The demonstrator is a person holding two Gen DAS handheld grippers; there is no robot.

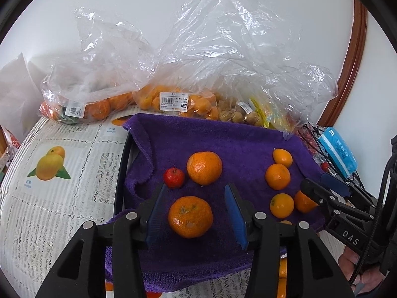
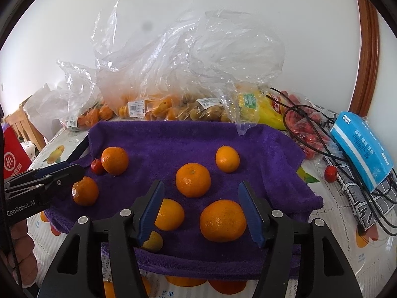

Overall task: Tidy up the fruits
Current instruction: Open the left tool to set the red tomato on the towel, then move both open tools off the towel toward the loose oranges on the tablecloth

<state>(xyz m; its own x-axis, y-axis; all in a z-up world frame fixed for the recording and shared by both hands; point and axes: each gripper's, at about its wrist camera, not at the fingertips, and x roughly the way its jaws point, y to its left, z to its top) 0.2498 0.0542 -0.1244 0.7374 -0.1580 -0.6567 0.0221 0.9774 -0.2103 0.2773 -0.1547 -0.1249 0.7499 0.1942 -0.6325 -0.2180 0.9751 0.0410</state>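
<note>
Oranges lie loose on the purple towel; both the left gripper and the right gripper are part-open and hold nothing, so a nudged orange may roll off.

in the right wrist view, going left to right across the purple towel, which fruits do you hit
orange beside the left tool → small red fruit → orange next to it → middle orange → large near orange → far right orange, all on the purple towel
</note>
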